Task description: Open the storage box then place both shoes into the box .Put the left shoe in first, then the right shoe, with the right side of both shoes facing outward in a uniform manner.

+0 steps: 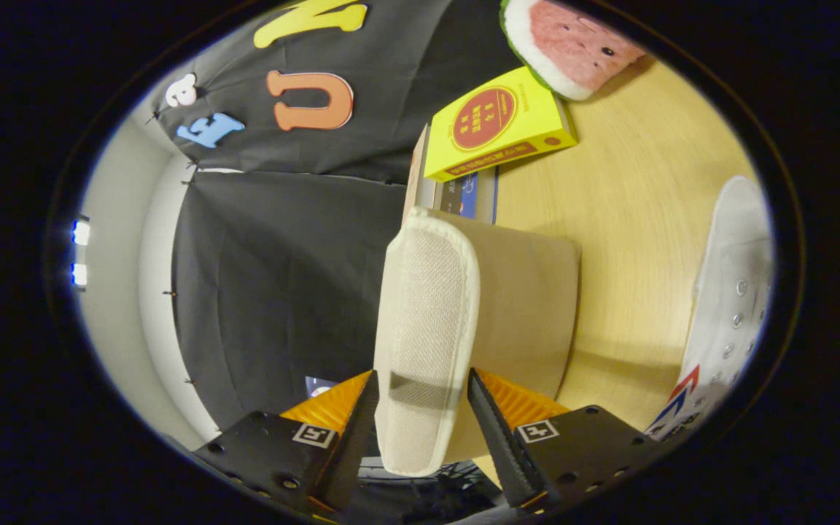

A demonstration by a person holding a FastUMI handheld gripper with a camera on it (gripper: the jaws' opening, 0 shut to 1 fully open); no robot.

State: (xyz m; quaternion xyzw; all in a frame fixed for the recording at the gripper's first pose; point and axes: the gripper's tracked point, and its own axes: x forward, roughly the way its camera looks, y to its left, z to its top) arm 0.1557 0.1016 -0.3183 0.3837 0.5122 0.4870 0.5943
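The gripper [420, 408] at the bottom centre of the frame has its two fingers set either side of the cream lid [427, 343] of the storage box [529, 306], one on each face of it. They look pressed onto it, pinching the lid near its free edge. The view is rolled on its side, so the wooden tabletop [639, 189] fills the right half of the frame.

By my reading the opening step is in hand: the lid stands lifted away from the box body at centre, and no shoe is in yet. The next move seems to call for swinging the lid fully clear and letting go, then going for the left shoe.

The lid is a padded panel of coarse woven fabric with a rounded, piped rim; the box body behind is smooth beige cloth with soft corners. A white canvas sneaker [733, 292] with metal eyelets and a red-and-blue mark lies at the right edge, apart from the box. In the upper centre a glossy yellow book [500, 124] lies atop a stack, and a plush watermelon slice [566, 44] is at the top right.
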